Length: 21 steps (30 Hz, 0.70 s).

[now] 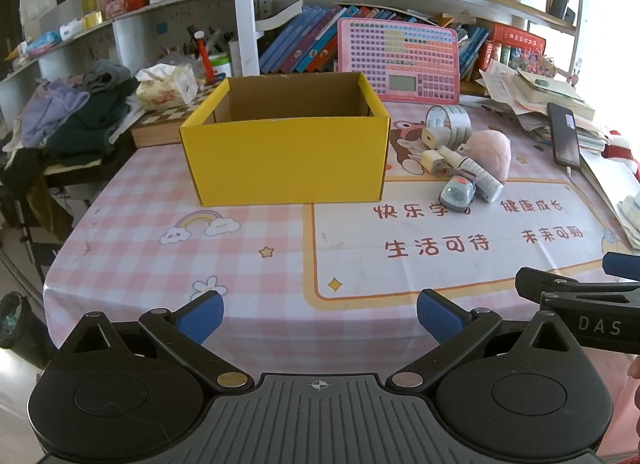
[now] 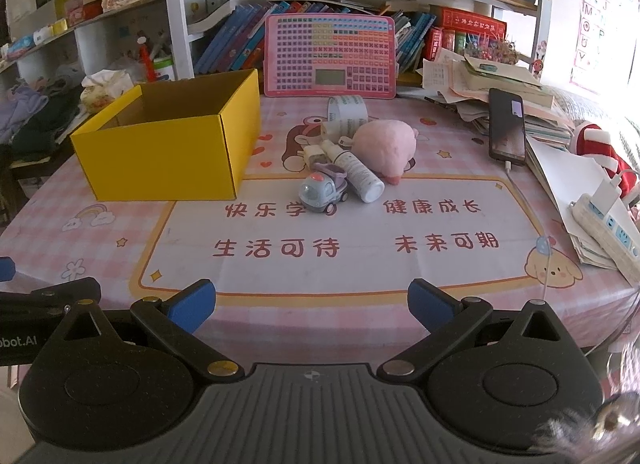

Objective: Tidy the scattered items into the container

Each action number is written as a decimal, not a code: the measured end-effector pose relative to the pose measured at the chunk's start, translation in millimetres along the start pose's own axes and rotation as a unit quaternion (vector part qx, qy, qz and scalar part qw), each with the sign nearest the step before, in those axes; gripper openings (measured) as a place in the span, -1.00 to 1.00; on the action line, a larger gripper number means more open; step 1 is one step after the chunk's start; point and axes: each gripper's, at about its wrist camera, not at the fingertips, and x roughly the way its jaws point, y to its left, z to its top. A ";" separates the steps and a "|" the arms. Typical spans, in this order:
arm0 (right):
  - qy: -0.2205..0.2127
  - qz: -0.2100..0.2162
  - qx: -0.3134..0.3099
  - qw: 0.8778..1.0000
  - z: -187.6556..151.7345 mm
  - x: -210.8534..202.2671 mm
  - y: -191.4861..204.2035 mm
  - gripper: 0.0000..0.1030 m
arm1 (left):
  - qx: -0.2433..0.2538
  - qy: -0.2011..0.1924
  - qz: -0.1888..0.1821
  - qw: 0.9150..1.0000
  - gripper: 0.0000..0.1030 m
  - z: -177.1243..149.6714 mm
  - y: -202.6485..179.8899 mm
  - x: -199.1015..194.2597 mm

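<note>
Box (image 2: 168, 152): looks empty.
Pile: car (image 2: 322, 192), bottle (image 2: 358, 172), plush (image 2: 384, 146), tape (image 2: 347, 112) all outside.
Left claw (image 1: 320, 318): wide, idle.
Right claw (image 2: 312, 310): wide, idle.

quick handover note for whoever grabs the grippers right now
Left gripper: open, empty, over the near table edge.
Right gripper: open, empty, beside it.
Yellow box: on the mat, nothing visible inside.
Done: nothing.
Left: the pile right of the box, namely toy car, bottle, pink plush, tape roll and two white chargers.
</note>
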 end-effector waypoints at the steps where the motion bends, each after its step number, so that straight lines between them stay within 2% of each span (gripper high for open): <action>1: 0.000 0.000 0.000 1.000 0.0 0.1 -0.1 1.00 | 0.000 0.000 -0.001 1.000 1.00 -0.4 0.2 -0.3; 21: 0.003 -0.006 -0.008 1.000 -1.1 -0.1 12.1 1.00 | 0.004 -0.004 -0.012 1.000 1.00 0.0 10.7 -2.4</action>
